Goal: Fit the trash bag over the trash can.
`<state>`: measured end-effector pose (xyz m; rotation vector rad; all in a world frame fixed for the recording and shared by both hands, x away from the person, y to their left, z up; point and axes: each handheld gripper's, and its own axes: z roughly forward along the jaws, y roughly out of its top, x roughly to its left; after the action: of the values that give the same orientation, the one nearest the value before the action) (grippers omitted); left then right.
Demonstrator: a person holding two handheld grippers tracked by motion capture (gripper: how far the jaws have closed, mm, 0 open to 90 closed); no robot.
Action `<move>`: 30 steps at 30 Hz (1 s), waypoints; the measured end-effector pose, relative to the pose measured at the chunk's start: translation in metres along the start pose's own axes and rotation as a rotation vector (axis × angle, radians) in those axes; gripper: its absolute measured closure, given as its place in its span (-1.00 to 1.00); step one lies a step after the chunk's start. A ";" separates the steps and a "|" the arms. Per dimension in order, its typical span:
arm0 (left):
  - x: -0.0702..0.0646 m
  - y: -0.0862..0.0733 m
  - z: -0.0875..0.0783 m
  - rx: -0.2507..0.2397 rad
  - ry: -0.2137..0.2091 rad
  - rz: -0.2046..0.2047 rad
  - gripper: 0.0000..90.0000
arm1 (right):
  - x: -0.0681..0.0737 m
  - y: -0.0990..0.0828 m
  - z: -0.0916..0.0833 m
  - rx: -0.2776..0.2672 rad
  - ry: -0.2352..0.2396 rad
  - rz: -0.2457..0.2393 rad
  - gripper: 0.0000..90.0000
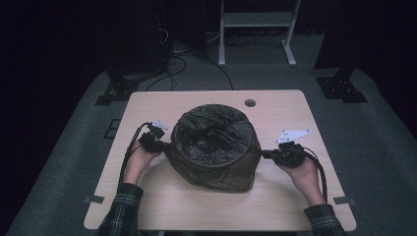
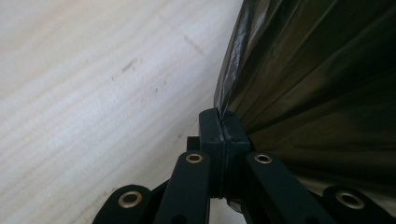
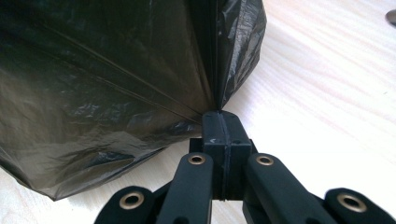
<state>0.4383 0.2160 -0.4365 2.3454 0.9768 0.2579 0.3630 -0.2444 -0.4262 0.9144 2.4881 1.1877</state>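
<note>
At the left flank of the bin bag (image 1: pixel 215 147), left gripper (image 1: pixel 162 145) clamped tight on a pinch of the dark film, jaws pressed together with the plastic caught between the pads. In the left gripper view, same gripper (image 2: pixel 223 122) closed flat on the bag's (image 2: pixel 317 84) edge, film running taut away from the tips, pale wood of the table (image 2: pixel 93 93) alongside. At the opposite flank, right gripper (image 1: pixel 267 154) likewise shut on a fold of the bag, held level, grey plate on top. In the right gripper view, that gripper (image 3: pixel 223 122) nipped onto a gathered pleat of the bag (image 3: pixel 102 74), creases fanning out from the pinch, a loose lobe of film hanging just beside the tips, bag's lower edge resting on the table (image 3: pixel 327 93). Between the two grippers, bag drawn over a round bin, mouth open upward, liner rumpled inside, skirt of plastic spread out at the base. Bag stood near the middle of the light wooden table (image 1: pixel 157 201), a little toward the far edge. Behind it, close to the far edge, a round cable hole (image 1: pixel 250 103). Each gripper held by a hand in a plaid sleeve, coming in from the near side.
</note>
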 end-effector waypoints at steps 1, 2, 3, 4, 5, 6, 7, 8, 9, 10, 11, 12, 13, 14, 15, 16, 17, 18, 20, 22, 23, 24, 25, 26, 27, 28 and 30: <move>0.000 0.002 -0.003 -0.013 0.005 0.006 0.95 | 0.000 0.001 -0.002 -0.009 -0.003 -0.004 1.00; -0.001 0.003 -0.006 -0.024 0.009 0.014 0.90 | 0.000 0.001 -0.004 -0.016 -0.004 -0.006 1.00; -0.002 0.005 -0.010 -0.044 0.012 0.013 0.83 | 0.000 0.001 -0.005 -0.022 -0.004 -0.007 1.00; -0.002 0.006 -0.013 -0.053 0.016 0.014 0.71 | 0.000 0.001 -0.007 -0.032 -0.004 -0.005 0.85; -0.002 0.008 -0.018 -0.074 0.013 0.011 0.63 | -0.001 0.001 -0.008 -0.039 -0.003 0.002 0.77; -0.003 0.009 -0.021 -0.092 0.013 0.013 0.50 | -0.002 0.001 -0.010 -0.046 0.006 0.017 0.63; -0.003 0.010 -0.025 -0.100 0.021 0.018 0.43 | -0.002 0.001 -0.011 -0.051 0.008 0.024 0.55; -0.003 0.011 -0.029 -0.113 0.032 0.020 0.35 | -0.003 0.001 -0.012 -0.055 0.003 0.026 0.47; -0.004 0.012 -0.034 -0.133 0.031 0.014 0.27 | -0.003 0.001 -0.014 -0.060 0.001 0.027 0.37; -0.004 0.013 -0.037 -0.146 0.031 0.016 0.21 | -0.003 0.002 -0.016 -0.072 0.008 0.030 0.27; -0.005 0.013 -0.042 -0.166 0.036 0.017 0.14 | -0.003 0.002 -0.017 -0.079 0.010 0.028 0.23; -0.005 0.014 -0.047 -0.183 0.036 0.007 0.03 | -0.002 0.003 -0.019 -0.083 0.012 0.026 0.13; -0.006 0.014 -0.050 -0.184 0.032 0.005 -0.05 | -0.002 0.004 -0.021 -0.095 0.011 0.020 -0.01; -0.006 0.014 -0.053 -0.183 0.030 0.007 -0.11 | -0.002 0.005 -0.023 -0.100 0.016 0.020 -0.05; -0.007 0.014 -0.056 -0.184 0.038 0.011 -0.23 | -0.001 0.007 -0.025 -0.104 0.021 0.022 -0.15; -0.008 0.013 -0.060 -0.186 0.041 0.018 -0.27 | 0.000 0.008 -0.027 -0.105 0.021 0.020 -0.25; -0.009 0.011 -0.065 -0.192 0.034 0.020 -0.34 | 0.001 0.010 -0.029 -0.105 0.018 0.018 -0.32; -0.011 0.009 -0.068 -0.191 0.035 0.025 -0.41 | 0.002 0.012 -0.031 -0.101 0.022 0.012 -0.38; -0.014 0.005 -0.073 -0.188 0.046 0.031 -0.58 | 0.005 0.015 -0.034 -0.102 0.011 0.005 -0.55; -0.018 -0.002 -0.079 -0.190 0.043 0.042 -0.64 | 0.008 0.018 -0.038 -0.117 0.014 -0.003 -0.64; -0.020 -0.005 -0.081 -0.181 0.051 0.042 -0.78 | 0.009 0.018 -0.039 -0.126 0.015 -0.004 -0.72; -0.023 -0.010 -0.084 -0.166 0.061 0.050 -0.84 | 0.010 0.019 -0.041 -0.137 0.012 -0.007 -0.73; -0.025 -0.013 -0.085 -0.161 0.066 0.060 -0.87 | 0.011 0.021 -0.043 -0.157 0.011 -0.011 -0.76; -0.028 -0.018 -0.087 -0.157 0.071 0.073 -0.96 | 0.012 0.021 -0.044 -0.162 0.014 -0.016 -0.79; -0.030 -0.021 -0.089 -0.152 0.069 0.079 -0.99 | 0.013 0.023 -0.047 -0.180 0.010 -0.027 -0.79; -0.032 -0.025 -0.090 -0.152 0.068 0.097 -0.99 | 0.013 0.024 -0.048 -0.191 0.016 -0.027 -0.79; -0.039 -0.036 -0.091 -0.152 0.049 0.126 -0.99 | 0.014 0.028 -0.053 -0.222 0.028 -0.045 -0.79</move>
<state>0.3547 0.2491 -0.3825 2.2731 0.8042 0.4263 0.3404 -0.2543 -0.3700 0.7840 2.3249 1.4350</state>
